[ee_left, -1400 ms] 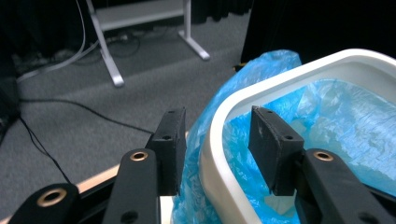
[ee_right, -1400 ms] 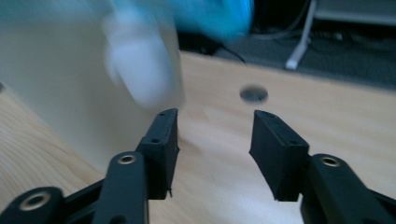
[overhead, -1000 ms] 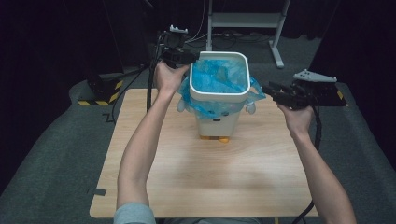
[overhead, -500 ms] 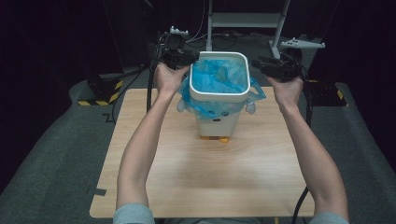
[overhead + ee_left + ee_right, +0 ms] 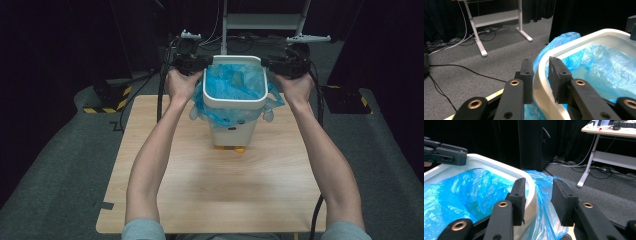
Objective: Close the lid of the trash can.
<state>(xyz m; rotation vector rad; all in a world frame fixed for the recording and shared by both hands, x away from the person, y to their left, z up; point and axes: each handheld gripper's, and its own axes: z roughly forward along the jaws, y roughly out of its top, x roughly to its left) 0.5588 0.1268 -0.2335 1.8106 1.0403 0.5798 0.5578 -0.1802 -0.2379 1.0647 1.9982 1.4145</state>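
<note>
While jaws close astride white bin rim [image 5: 235, 102], wooden table [image 5: 200, 190], grey carpet [image 5: 60, 150]

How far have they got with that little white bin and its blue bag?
Done: the blue plastic bag lines the small white plastic bin, its edge draped outside under the white rim ring. In hand: the left gripper and the right gripper each straddle that ring on opposite sides, jaws just closing, gaps visible. Left: probably gripping and lifting the ring.
</note>
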